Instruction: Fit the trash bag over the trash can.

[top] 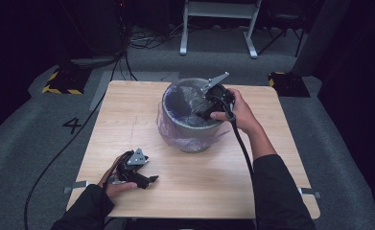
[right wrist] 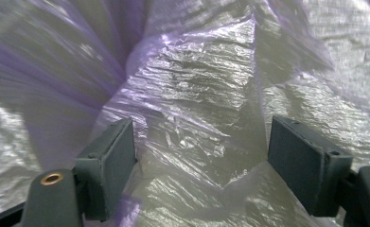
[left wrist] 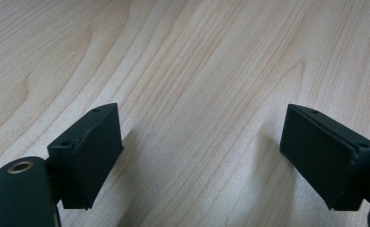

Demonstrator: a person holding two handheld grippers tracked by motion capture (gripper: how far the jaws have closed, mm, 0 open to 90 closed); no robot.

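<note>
A grey round bin (top: 190, 130) with a thin purple plastic liner (top: 182, 98) stands on the wooden table (top: 185, 184), just behind its middle. My right gripper (top: 202, 114) dips into the bin's right side from above. In the right gripper view its jaws stand wide apart (right wrist: 201, 161), and a crumpled ridge of liner (right wrist: 197, 85) rises between and beyond them with neither pad pressing on it. My left gripper (top: 151, 180) rests low on the table near the front left. Its jaws are open (left wrist: 201, 156) over bare wood (left wrist: 197, 56), holding nothing.
The liner's loose hem hangs outside the bin wall onto the table. Beyond the table, on grey carpet, stand a white metal frame (top: 218, 24) and two yellow-and-black striped blocks (top: 63, 82) (top: 287, 82). A black cable (top: 65, 148) runs along the floor at the left.
</note>
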